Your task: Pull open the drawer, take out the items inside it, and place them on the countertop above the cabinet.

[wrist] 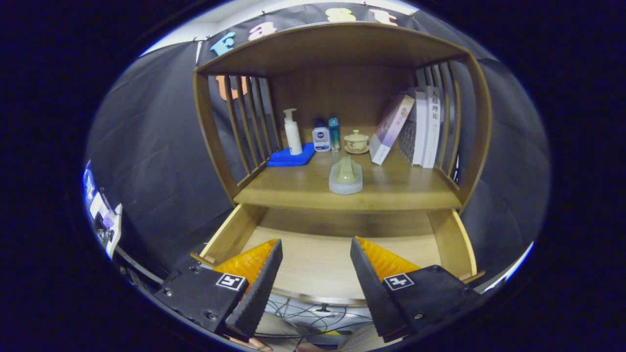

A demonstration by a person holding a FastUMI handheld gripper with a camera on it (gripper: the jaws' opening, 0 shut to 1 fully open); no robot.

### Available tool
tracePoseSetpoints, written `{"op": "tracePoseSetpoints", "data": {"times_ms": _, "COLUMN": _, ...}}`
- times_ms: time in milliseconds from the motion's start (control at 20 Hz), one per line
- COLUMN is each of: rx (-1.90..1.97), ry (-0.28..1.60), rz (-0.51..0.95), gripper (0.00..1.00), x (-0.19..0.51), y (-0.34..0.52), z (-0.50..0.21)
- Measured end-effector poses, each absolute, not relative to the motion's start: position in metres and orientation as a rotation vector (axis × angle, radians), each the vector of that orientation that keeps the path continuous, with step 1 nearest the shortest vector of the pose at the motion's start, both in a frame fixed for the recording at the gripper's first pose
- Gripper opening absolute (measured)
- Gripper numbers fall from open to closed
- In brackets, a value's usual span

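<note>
Hand-held gripper [315, 252] released, fingers spread wide over pulled-out drawer [337, 254] at lower centre. Pale green item in clear case [346, 175] resting on surface [406, 188] above, mid-frame.

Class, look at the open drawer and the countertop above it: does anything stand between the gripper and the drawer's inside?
Nothing visible does. The gripper is open above the pulled-out drawer, whose visible floor is bare. The pale dish already sits on the countertop.

The wooden drawer [342, 259] stands pulled open below the cabinet's tabletop [391, 193]; a pale translucent lidded dish [346, 176] rests on that tabletop's front.
</note>
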State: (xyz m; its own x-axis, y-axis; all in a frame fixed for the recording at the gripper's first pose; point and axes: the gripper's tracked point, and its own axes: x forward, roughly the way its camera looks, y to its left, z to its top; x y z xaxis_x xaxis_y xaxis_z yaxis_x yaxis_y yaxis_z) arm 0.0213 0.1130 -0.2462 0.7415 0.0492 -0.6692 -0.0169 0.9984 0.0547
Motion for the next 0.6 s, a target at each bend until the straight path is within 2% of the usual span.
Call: {"op": "tracePoseSetpoints", "data": {"times_ms": 600, "rx": 0.032, "ry": 0.733, "rz": 0.003, "gripper": 0.88, "x": -0.062, "y": 0.108, "z": -0.32}}
